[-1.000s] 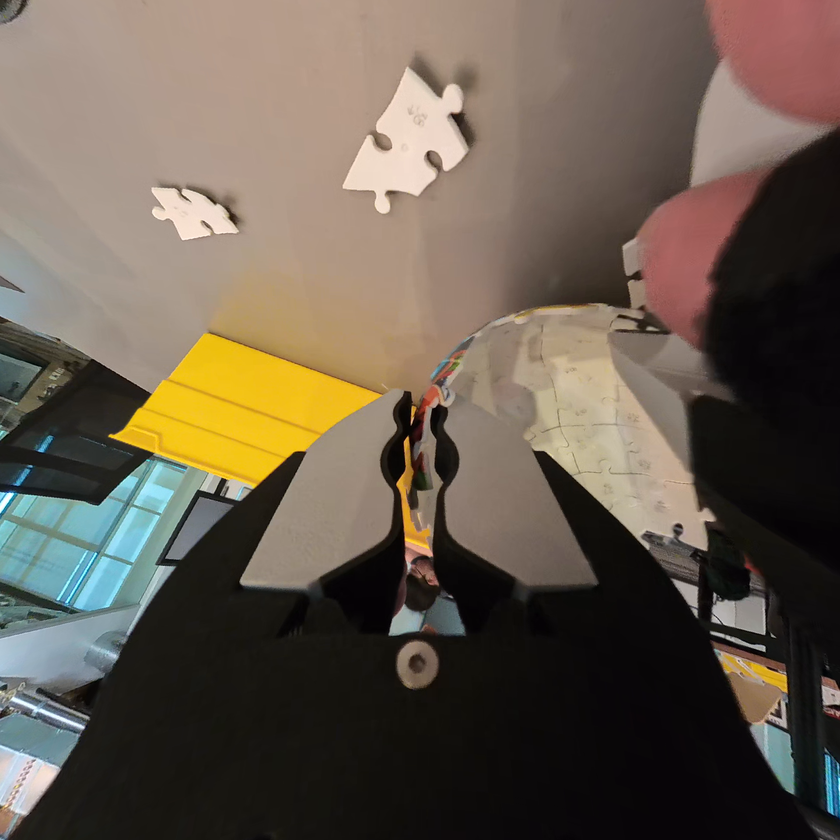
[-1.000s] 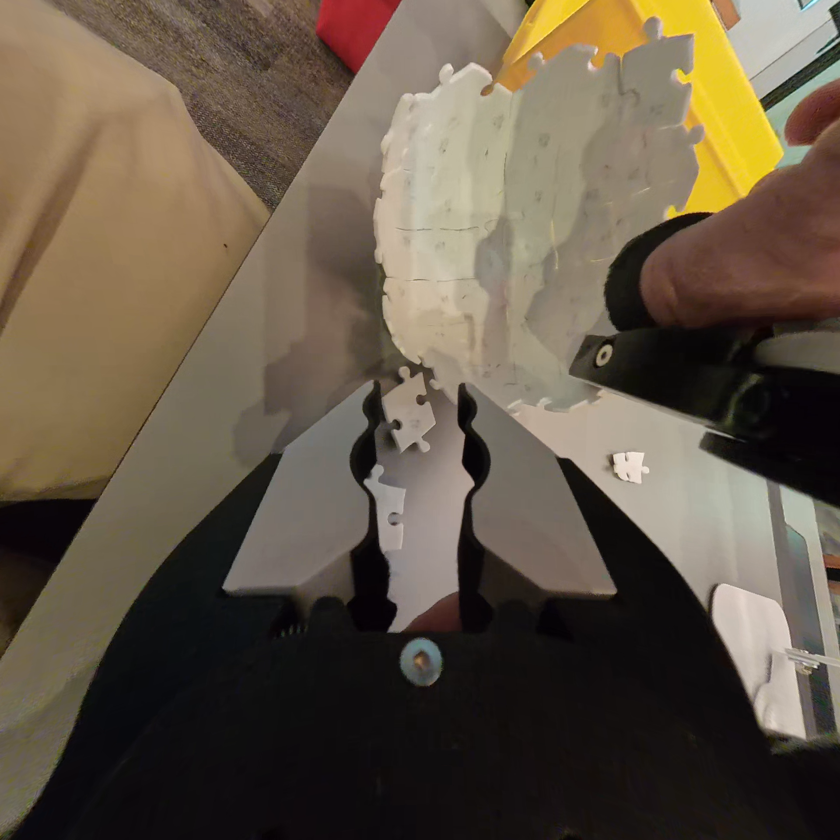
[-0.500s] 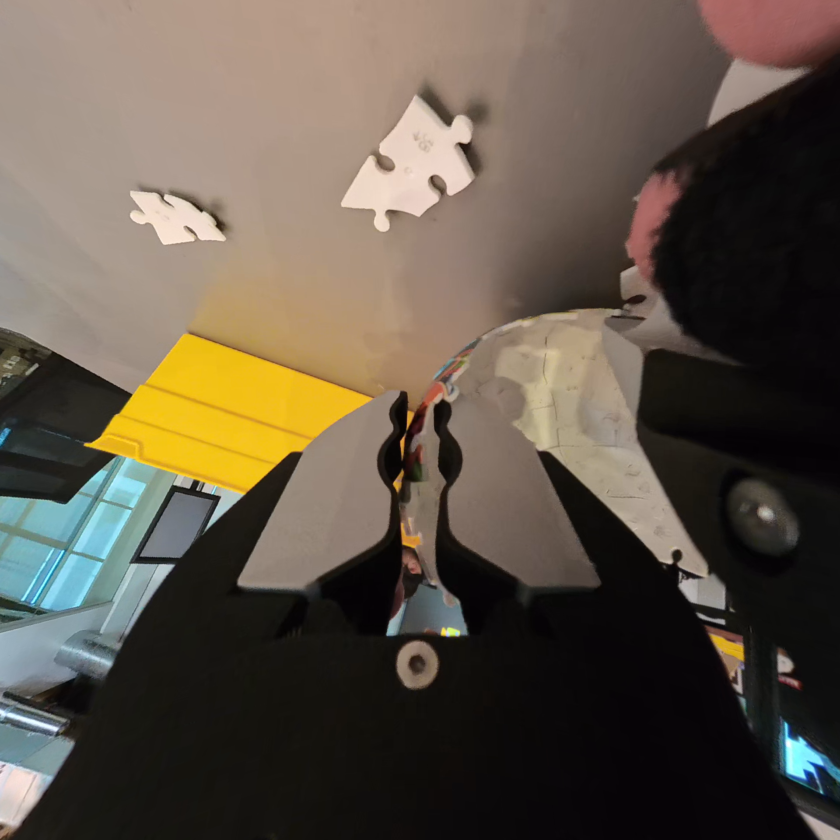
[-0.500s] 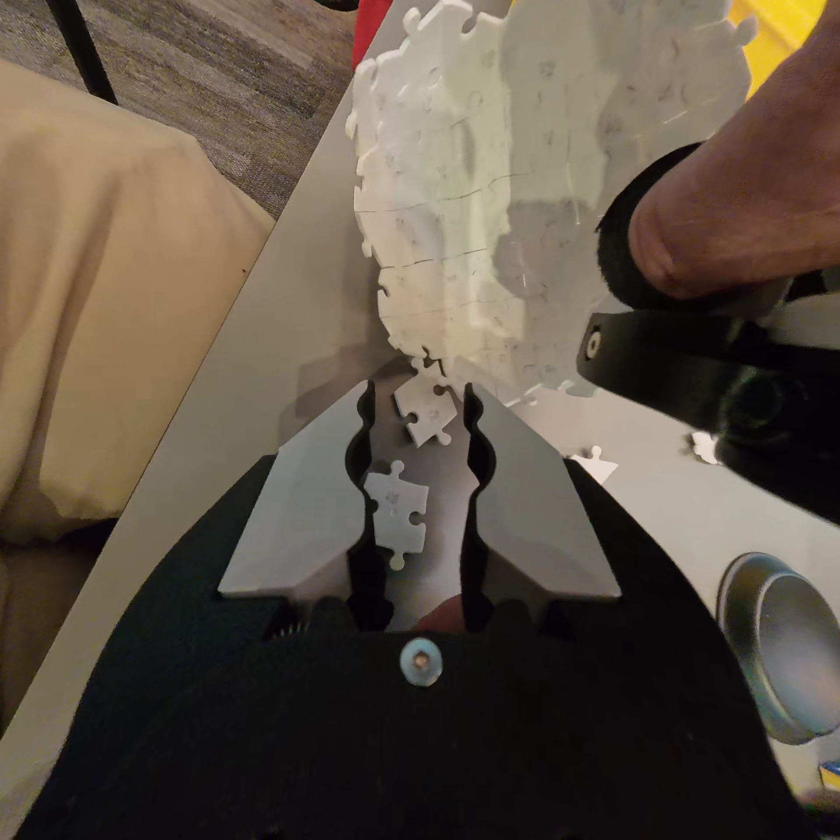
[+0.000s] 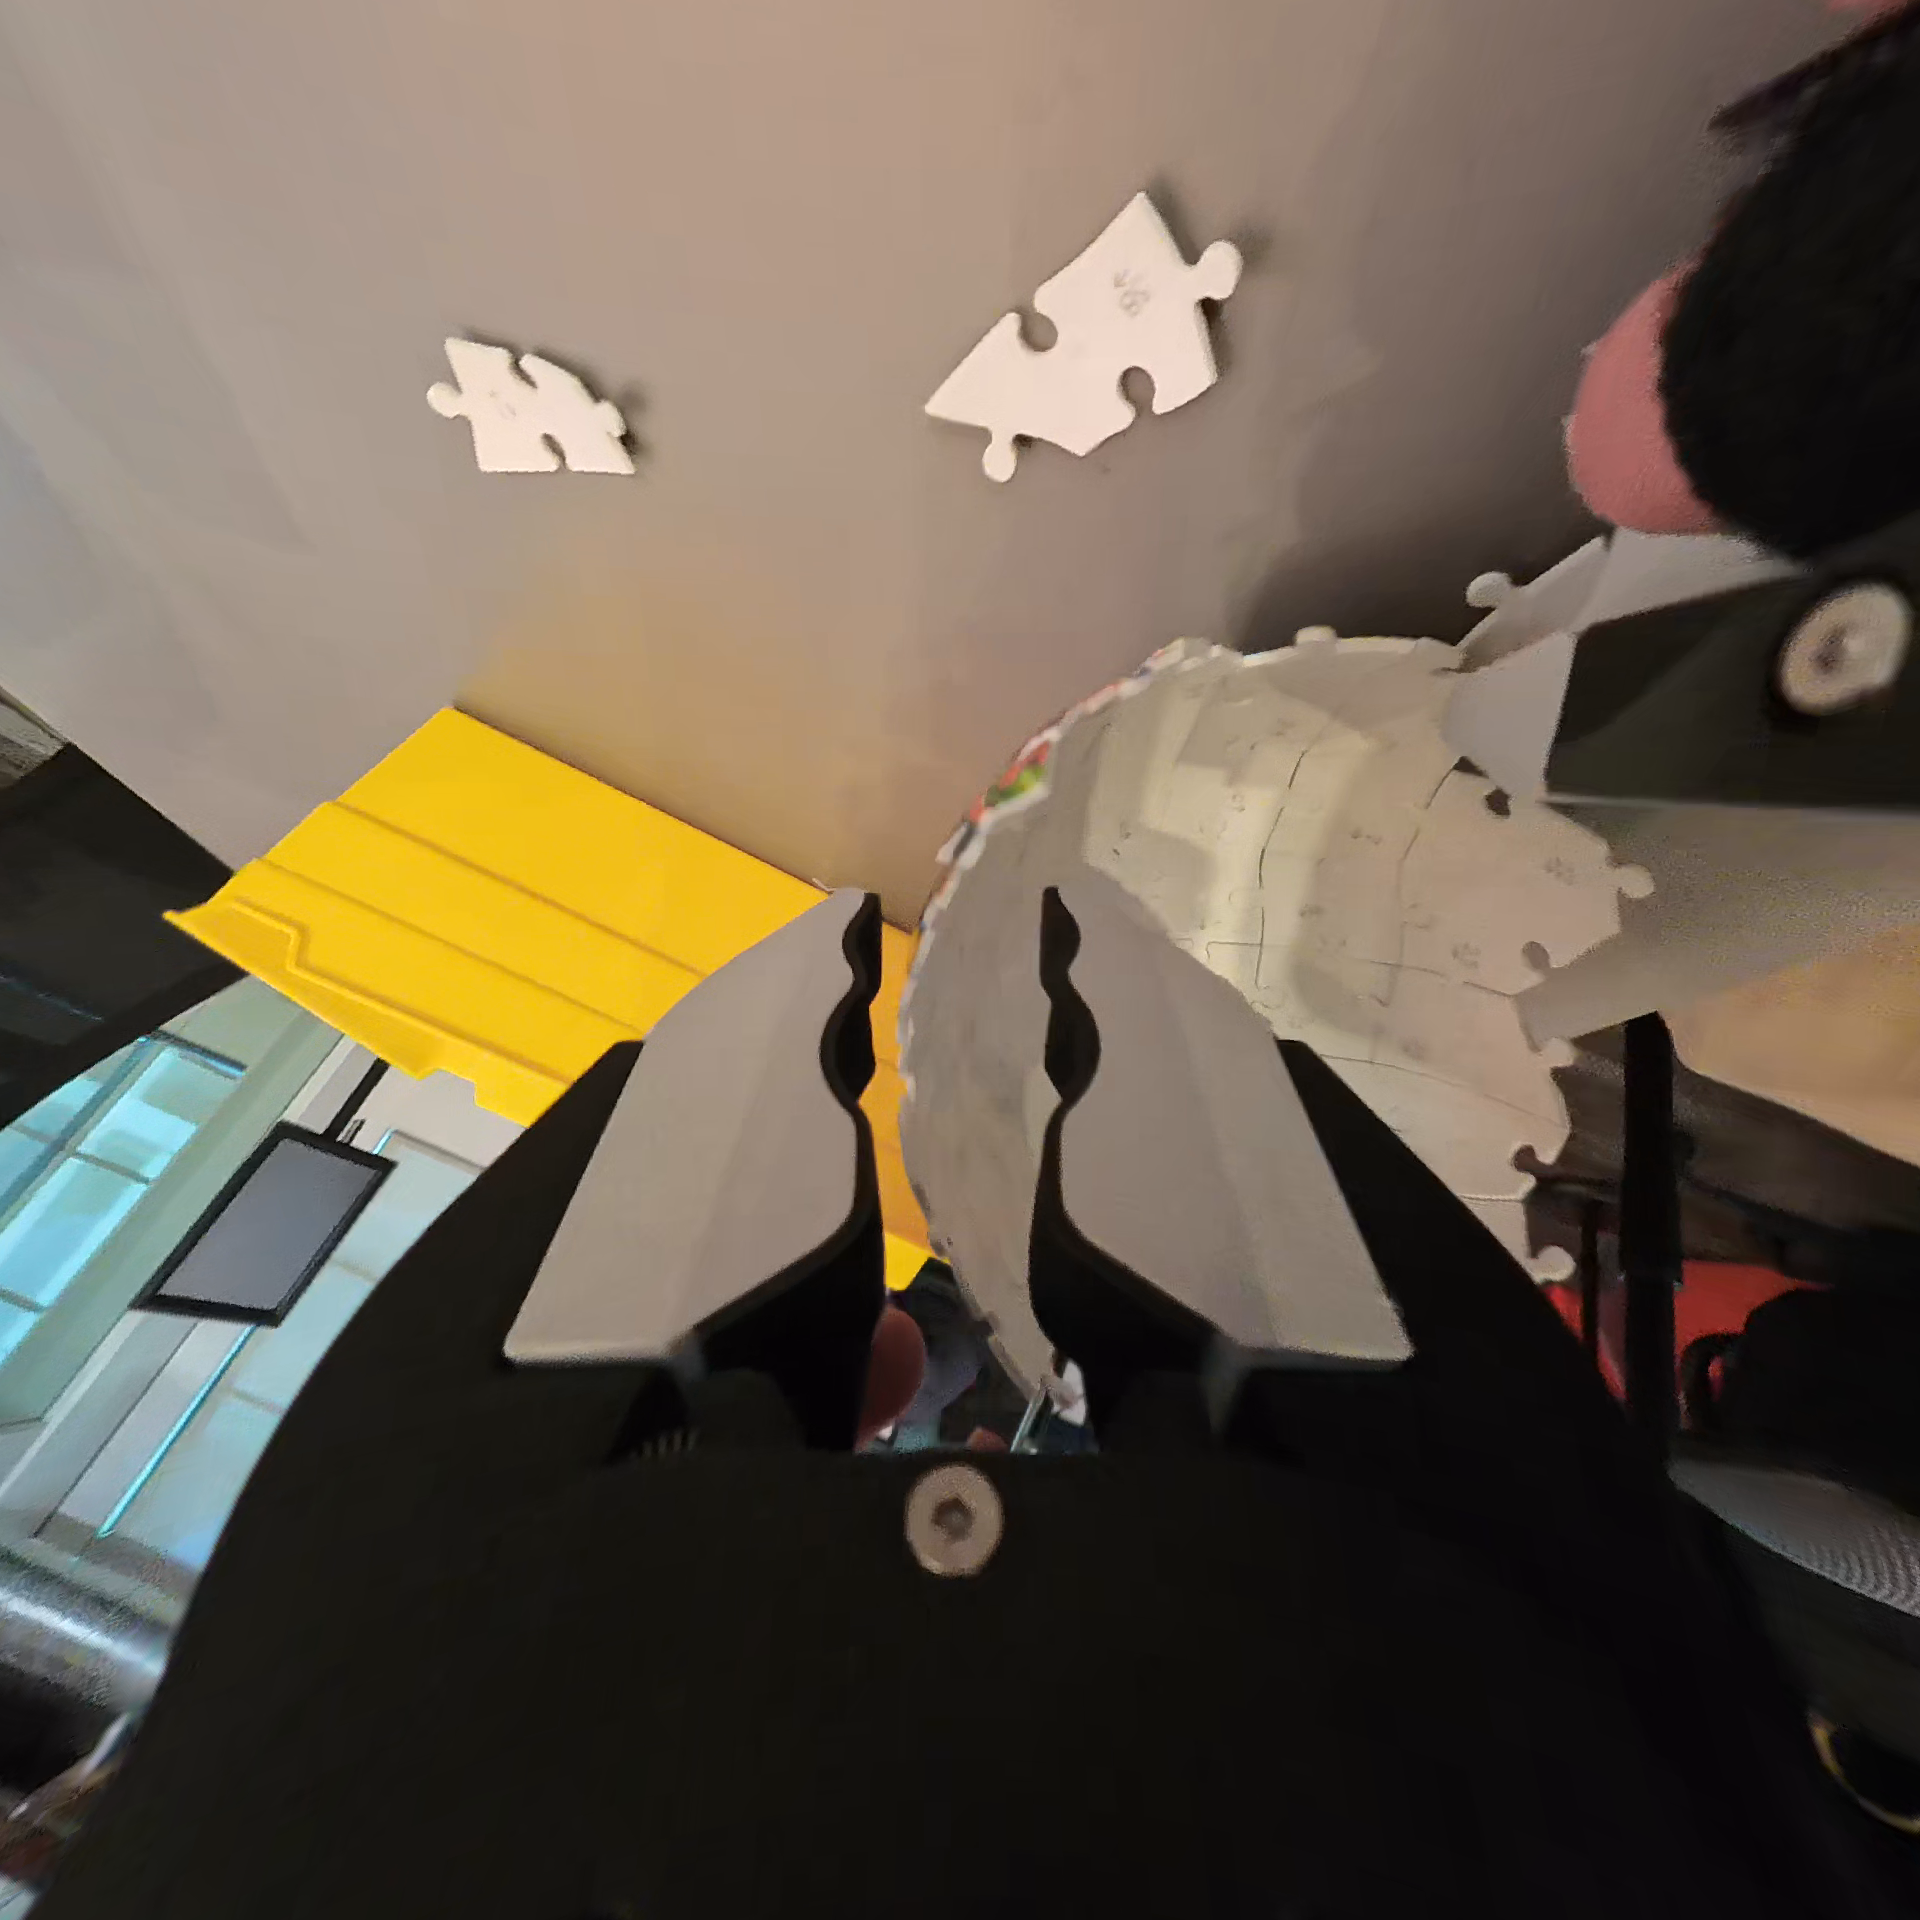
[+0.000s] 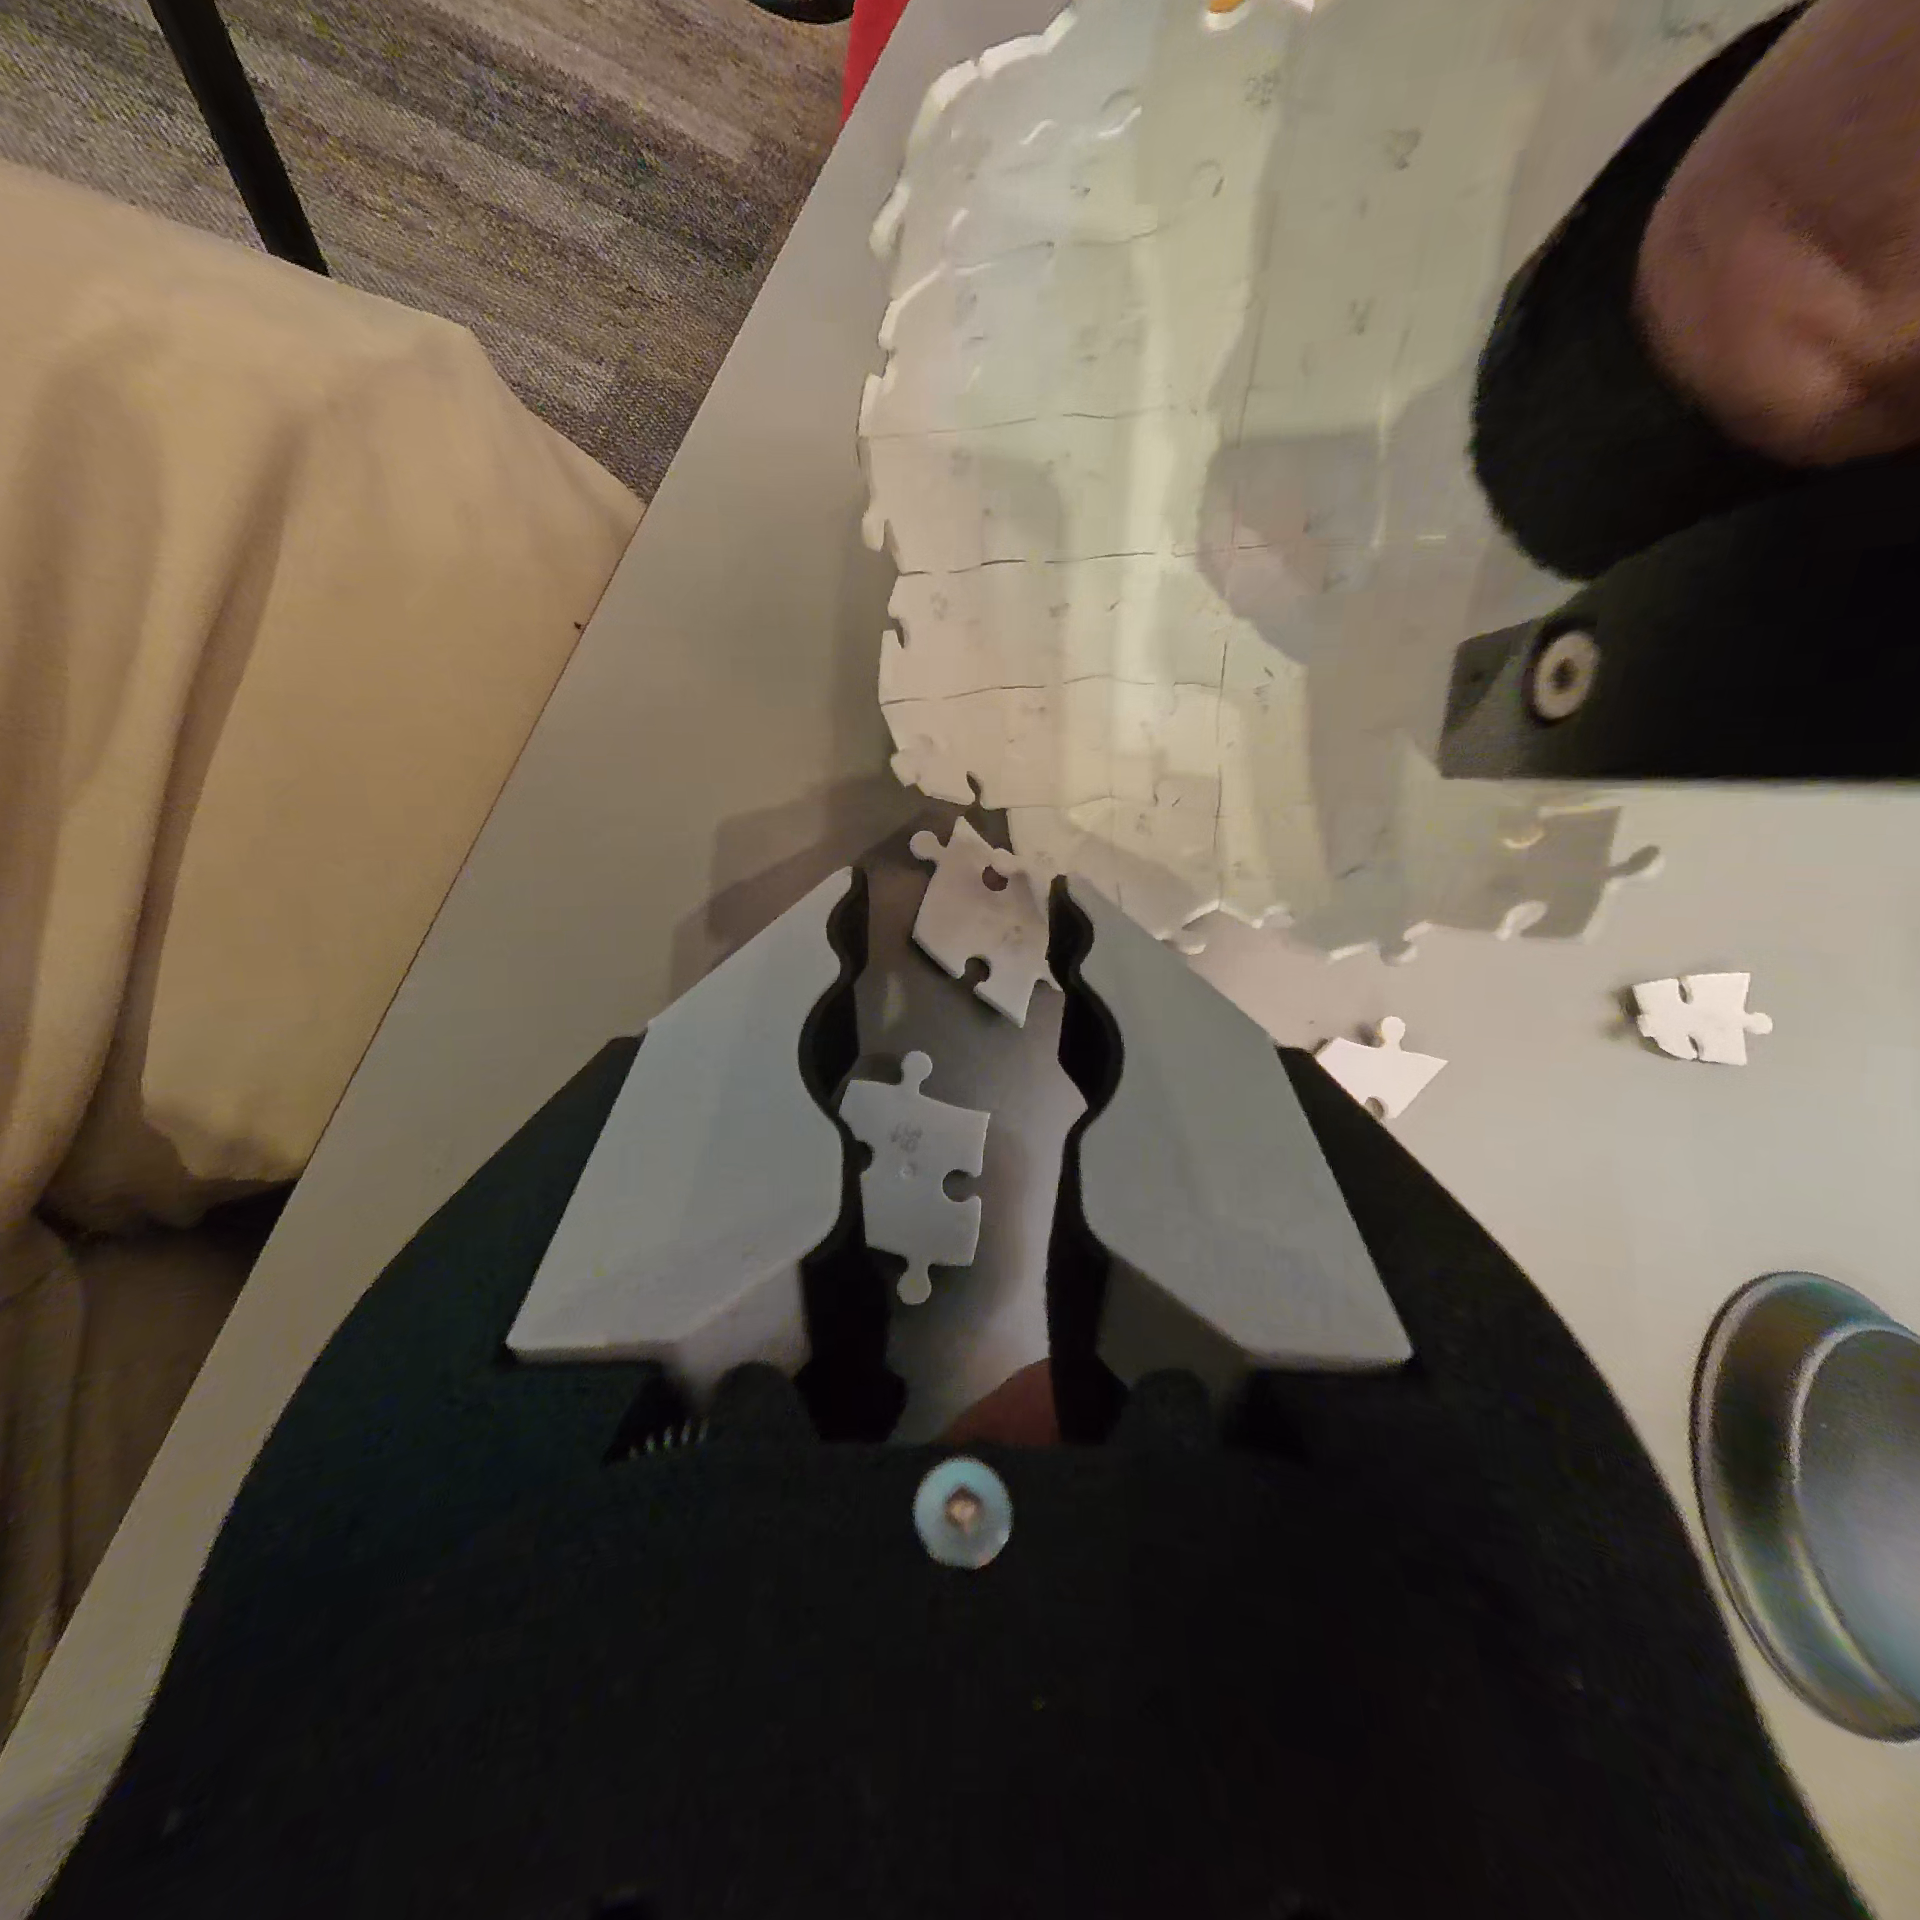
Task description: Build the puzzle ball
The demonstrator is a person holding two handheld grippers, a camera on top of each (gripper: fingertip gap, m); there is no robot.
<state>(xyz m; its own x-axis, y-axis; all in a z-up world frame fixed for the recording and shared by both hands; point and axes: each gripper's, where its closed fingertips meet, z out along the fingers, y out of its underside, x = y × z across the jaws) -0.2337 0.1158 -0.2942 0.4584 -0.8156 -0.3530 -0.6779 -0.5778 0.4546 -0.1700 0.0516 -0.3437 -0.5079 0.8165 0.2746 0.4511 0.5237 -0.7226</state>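
Left tongs open, straddling rim of white half-built curved puzzle shell. Right tongs open, empty, above loose white puzzle pieces on grey bench.

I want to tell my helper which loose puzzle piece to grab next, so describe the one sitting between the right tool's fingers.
Start at the half-built puzzle ball over the grey table. Below its lower edge, between the right tool fingers, lie two white pieces. Yours is the nearer piece, lying apart, while the farther piece sits right under the ball's edge.
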